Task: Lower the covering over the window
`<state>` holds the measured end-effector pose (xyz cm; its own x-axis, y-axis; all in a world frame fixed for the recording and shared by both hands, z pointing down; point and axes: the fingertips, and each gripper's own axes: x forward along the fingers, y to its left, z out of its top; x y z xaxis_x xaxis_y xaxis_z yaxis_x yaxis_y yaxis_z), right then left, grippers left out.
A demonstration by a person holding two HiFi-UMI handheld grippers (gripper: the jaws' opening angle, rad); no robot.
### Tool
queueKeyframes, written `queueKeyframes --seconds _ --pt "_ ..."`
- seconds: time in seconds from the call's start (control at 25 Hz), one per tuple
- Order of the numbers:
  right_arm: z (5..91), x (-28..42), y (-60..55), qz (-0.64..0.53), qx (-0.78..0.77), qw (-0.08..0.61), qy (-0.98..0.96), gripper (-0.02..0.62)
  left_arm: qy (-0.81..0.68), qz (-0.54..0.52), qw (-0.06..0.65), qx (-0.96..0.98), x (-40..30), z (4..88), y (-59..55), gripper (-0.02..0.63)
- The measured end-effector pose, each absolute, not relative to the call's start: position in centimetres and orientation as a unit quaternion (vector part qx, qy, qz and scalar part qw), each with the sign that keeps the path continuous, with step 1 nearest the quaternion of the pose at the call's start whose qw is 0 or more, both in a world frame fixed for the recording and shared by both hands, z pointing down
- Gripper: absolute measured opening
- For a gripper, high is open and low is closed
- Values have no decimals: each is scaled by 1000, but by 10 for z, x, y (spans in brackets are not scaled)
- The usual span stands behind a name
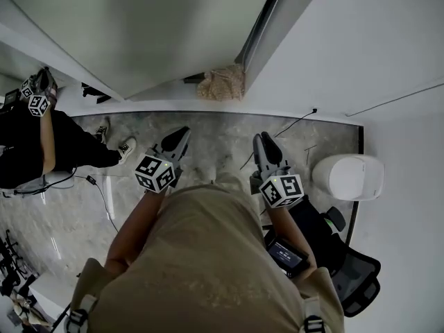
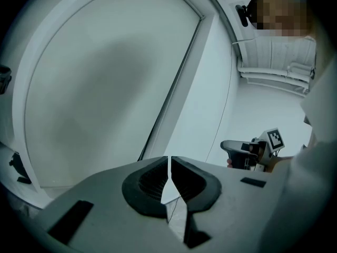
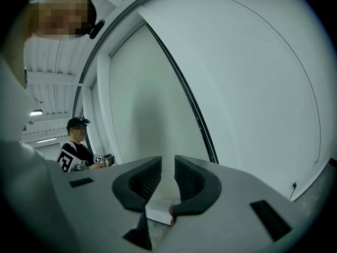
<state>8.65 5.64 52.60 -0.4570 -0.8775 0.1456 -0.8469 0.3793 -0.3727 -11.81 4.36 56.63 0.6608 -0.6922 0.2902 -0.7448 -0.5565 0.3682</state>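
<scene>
The window covering (image 1: 152, 26) is a pale grey blind that fills the pane ahead of me, with a dark frame strip (image 1: 267, 26) along its right edge. It spans most of the left gripper view as the blind (image 2: 105, 88), and appears left of the dark strip in the right gripper view as the blind (image 3: 142, 104). My left gripper (image 1: 182, 134) points at the wall below it. Its jaws (image 2: 169, 159) are shut with nothing between them. My right gripper (image 1: 262, 141) is beside it, jaws (image 3: 168, 159) parted and empty. Neither touches the blind.
A beige bundle (image 1: 222, 85) lies at the foot of the window frame. A white bin (image 1: 347, 175) and a black office chair (image 1: 354, 276) stand at my right. Another person (image 1: 41, 144) sits at the left holding grippers. A thin cable (image 1: 295, 123) runs along the wall.
</scene>
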Motion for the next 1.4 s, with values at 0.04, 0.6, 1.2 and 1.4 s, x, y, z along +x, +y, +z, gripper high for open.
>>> queueKeyframes --seconds 0.04,0.6,1.2,1.4 --pt "523 94 49 -200 -519 39 831 64 -408 58 237 880 -109 566 39 32" --pt "523 162 -10 -204 -481 33 852 64 -425 56 232 873 -21 565 -5 32" --pt "533 166 -39 -216 -466 32 857 64 -442 55 243 862 -19 576 -26 32" --pt "536 153 -58 -220 -479 31 849 64 -428 57 244 868 -32 576 -51 32"
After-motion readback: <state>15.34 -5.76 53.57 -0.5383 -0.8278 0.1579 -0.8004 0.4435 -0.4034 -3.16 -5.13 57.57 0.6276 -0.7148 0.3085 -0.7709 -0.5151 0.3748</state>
